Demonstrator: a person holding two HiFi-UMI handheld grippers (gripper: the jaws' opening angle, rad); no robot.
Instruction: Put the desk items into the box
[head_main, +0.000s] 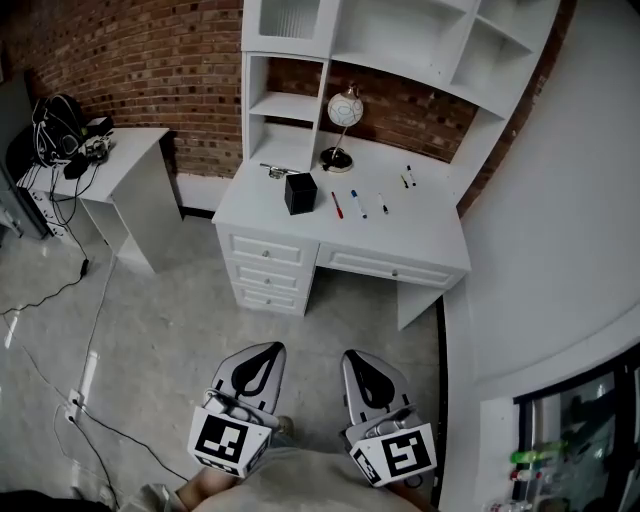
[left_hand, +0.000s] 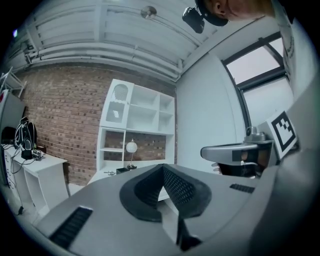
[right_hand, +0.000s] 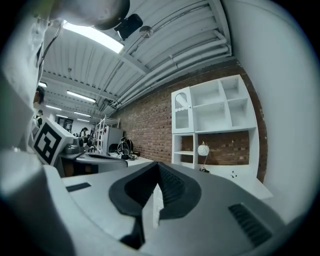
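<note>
Far ahead stands a white desk (head_main: 436, 238) with a small black box (head_main: 300, 193) on its left part. Right of the box lie a red pen (head_main: 337, 205), a blue pen (head_main: 358, 204) and a dark pen (head_main: 383, 204); two more small pens (head_main: 408, 178) lie further back. My left gripper (head_main: 262, 348) and right gripper (head_main: 357, 356) are held low near the person's body, well short of the desk. Both are shut with nothing between the jaws. The left gripper (left_hand: 162, 168) and the right gripper (right_hand: 157, 165) each show their pads pressed together.
A globe lamp (head_main: 344, 125) and a small metal item (head_main: 277, 171) stand at the desk's back under white shelves (head_main: 400, 40). A white side table (head_main: 125, 165) with cables and gear is at the left. A power strip and cords (head_main: 80, 385) run over the floor.
</note>
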